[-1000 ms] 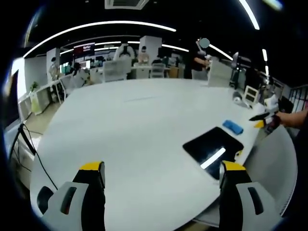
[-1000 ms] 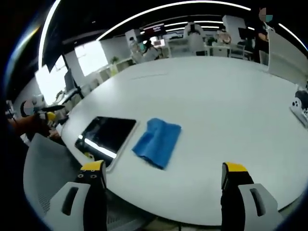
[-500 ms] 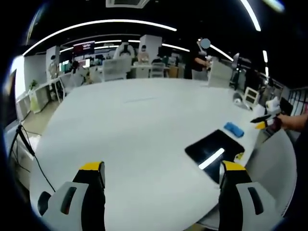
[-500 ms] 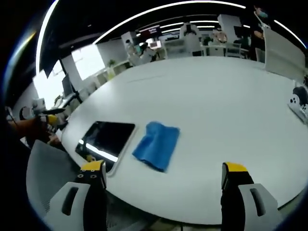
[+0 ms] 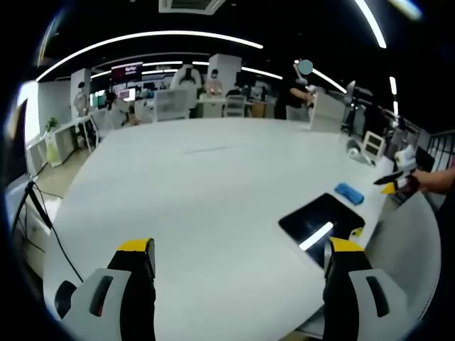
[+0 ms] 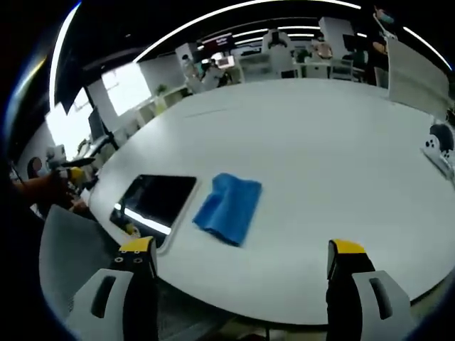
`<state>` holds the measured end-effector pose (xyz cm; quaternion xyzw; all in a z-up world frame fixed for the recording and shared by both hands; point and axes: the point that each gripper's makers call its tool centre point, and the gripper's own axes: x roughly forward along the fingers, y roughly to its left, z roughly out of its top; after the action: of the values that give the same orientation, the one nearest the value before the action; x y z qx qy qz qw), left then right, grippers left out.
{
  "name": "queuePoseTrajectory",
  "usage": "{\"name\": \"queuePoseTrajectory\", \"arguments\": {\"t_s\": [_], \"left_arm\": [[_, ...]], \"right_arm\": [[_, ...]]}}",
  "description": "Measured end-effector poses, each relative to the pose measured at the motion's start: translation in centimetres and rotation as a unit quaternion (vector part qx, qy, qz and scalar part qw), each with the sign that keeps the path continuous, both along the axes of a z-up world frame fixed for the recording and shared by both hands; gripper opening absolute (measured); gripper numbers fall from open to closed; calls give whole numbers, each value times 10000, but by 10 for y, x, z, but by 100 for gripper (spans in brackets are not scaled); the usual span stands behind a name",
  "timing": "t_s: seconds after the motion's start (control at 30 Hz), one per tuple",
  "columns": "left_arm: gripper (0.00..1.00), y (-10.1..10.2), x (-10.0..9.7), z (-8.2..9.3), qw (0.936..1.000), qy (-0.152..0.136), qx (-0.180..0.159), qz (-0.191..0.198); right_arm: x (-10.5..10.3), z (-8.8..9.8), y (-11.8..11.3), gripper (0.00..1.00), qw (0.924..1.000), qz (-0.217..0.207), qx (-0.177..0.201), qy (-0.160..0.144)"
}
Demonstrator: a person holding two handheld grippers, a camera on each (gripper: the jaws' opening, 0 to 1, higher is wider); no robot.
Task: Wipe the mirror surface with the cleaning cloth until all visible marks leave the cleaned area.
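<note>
- Two grippers are up over a big white desk (image 6: 334, 149), and each has its yellow-tipped jaws spread wide apart with nothing between them.
- The right gripper (image 6: 242, 259) hangs above the near edge of the desk; in the right gripper view the blue cleaning cloth (image 6: 229, 207) lies flat on the desk ahead of it, between the lines of its two jaws and closer to the left one.
- Just beside the cloth, on its left in that view, the mirror (image 6: 155, 201) lies flat close to the desk edge; its face looks dark and carries a bright streak of reflected ceiling light.
- Cloth and mirror sit close together with a narrow strip of desk between them.
- A small yellow thing sits at the mirror's near edge, too small to name.
- A white game controller (image 6: 439, 146) lies at the far right of the desk in the right gripper view.
- The left gripper (image 5: 240, 259) is held well away from the task things; in the left gripper view the mirror (image 5: 320, 218) and the cloth (image 5: 349, 192) lie far off to the right near the desk edge.
- The other gripper (image 5: 395, 183) enters that view from the right, held in a person's hand, beyond the cloth.
- A grey chair back (image 6: 67, 249) stands beside the desk edge at the lower left of the right gripper view.
- Behind the desk is an open office with chairs, screens and long ceiling lights.
</note>
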<state>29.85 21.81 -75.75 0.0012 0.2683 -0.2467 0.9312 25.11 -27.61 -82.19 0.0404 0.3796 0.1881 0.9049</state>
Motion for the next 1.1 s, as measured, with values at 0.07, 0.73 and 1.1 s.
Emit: {"name": "queuePoseTrajectory", "arguments": {"t_s": [0.07,0.73,1.1], "left_arm": [[100,-2,-3,2,10000,11,-5,-7],[100,-2,-13,-6,9997,84,129,-190],[100,-6,-14,-10,9998,107,28,-194]], "right_arm": [[2,4,4,100,10000,73,-20,-22],[17,23,4,96,9987,-17,-359,347],[49,61,10,92,9958,-286,-283,822]]}}
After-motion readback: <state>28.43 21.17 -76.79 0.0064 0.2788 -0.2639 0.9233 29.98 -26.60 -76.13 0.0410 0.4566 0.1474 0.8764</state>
